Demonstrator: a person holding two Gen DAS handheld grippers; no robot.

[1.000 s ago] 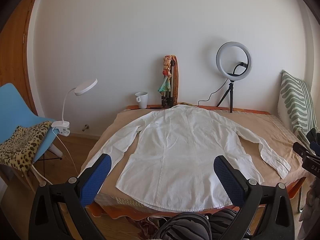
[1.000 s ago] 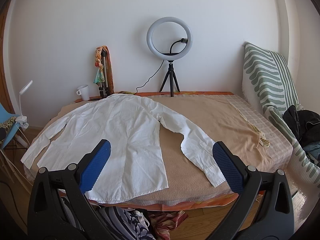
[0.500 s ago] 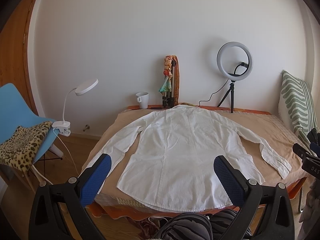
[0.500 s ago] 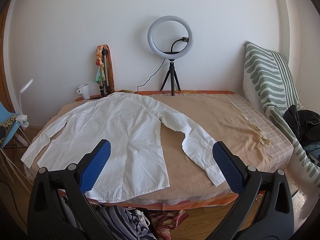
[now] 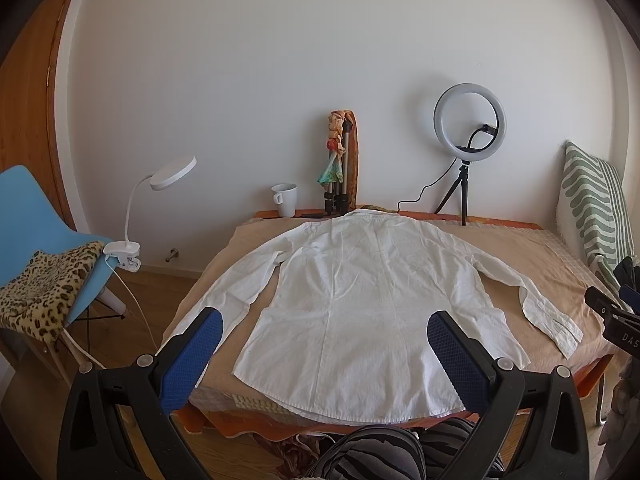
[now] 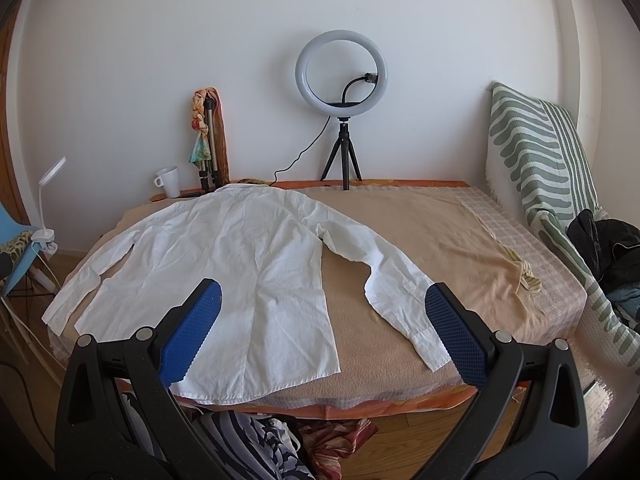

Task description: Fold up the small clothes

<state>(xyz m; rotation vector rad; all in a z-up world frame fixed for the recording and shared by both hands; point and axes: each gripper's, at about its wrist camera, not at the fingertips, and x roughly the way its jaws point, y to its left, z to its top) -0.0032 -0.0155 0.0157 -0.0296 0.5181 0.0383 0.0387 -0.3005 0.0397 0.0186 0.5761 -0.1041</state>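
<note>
Both wrist views low at the bed's [image 5: 520, 248] near edge, facing the wall, sharing the shirt [image 5: 368, 300]

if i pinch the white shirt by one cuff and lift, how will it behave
Probably floppy: the white shirt lies flat and creased on the bed, so only the sleeve should rise first while the body drags. It looks thin and light. The hem overhangs the near edge, so a pull might slide it off.

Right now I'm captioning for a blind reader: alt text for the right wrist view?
A white shirt lies flat, sleeves spread, on a tan-covered bed, with the open right gripper above its near edge, holding nothing. A ring light and mug stand by the wall.
</note>
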